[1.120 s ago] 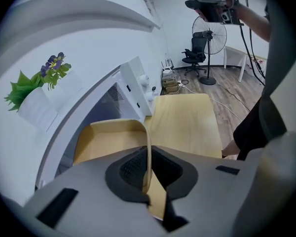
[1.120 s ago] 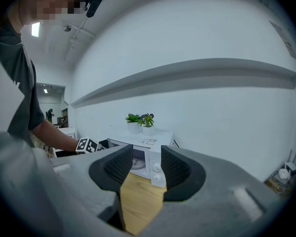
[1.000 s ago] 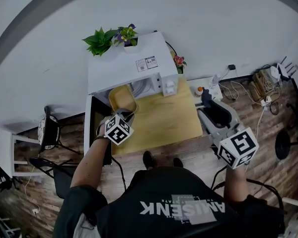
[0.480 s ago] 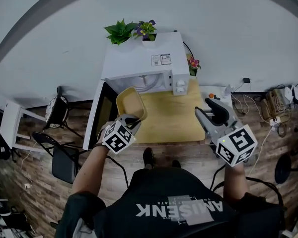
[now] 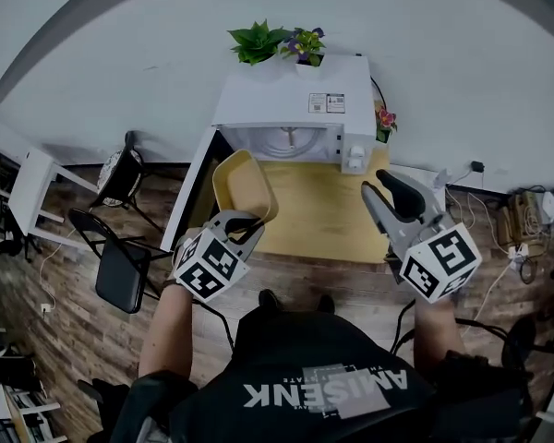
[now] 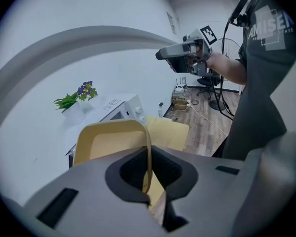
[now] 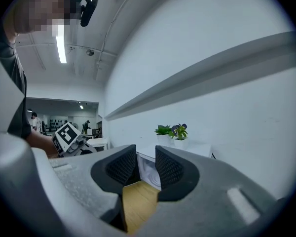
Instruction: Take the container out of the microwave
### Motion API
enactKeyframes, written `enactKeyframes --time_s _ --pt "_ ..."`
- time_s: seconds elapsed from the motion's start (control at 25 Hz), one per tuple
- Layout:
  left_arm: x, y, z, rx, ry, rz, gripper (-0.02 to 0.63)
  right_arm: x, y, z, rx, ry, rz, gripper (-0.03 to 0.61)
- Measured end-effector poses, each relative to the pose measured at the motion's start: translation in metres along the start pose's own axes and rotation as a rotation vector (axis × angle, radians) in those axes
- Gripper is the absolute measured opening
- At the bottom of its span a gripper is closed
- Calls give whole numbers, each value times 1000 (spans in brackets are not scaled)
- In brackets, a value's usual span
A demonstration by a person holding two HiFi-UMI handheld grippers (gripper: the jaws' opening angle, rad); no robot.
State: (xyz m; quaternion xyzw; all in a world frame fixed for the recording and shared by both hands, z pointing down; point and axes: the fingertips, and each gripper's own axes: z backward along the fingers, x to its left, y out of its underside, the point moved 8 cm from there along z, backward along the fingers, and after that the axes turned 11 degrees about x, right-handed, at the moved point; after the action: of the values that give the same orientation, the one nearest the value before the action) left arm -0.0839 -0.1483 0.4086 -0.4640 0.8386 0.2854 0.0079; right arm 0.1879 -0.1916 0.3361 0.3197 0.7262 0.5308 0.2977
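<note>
Pinching only one thin side wall, the left gripper [image 6: 149,173] holds the yellow container [image 6: 108,144] clear of the microwave [image 5: 291,109], seemingly above the table's [image 5: 328,215] left edge, so it may twist loose; the right gripper [image 7: 147,168] has its jaws, just narrowing, apart and empty.

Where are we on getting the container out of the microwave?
Done: the microwave has its door open, and the yellow container is clear of the cavity. In hand: the left gripper is shut on its rim, holding it up in front of the microwave. Left: set it down, probably on the wooden table. The right gripper is empty, its fingers apart though they have just been closing.
</note>
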Motion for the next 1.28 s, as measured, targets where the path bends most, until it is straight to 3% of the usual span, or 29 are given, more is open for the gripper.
enactKeyframes --time_s 0.16,0.36,0.56,0.8,1.28 --pt "9 3 25 -47 -23 36 15 9 -13 -12 -9 2 6 127" --pt "17 7 53 -84 11 2 15 23 -29 -21 -28 36 -13 70" --pt "21 10 69 -88 20 -87 15 42 -38 -31 -20 64 -11 41" --pt "26 19 73 -94 36 -138 15 52 -38 -40 9 103 -15 20" --pt "26 29 70 -74 60 -140 15 56 -30 -51 60 150 16 6"
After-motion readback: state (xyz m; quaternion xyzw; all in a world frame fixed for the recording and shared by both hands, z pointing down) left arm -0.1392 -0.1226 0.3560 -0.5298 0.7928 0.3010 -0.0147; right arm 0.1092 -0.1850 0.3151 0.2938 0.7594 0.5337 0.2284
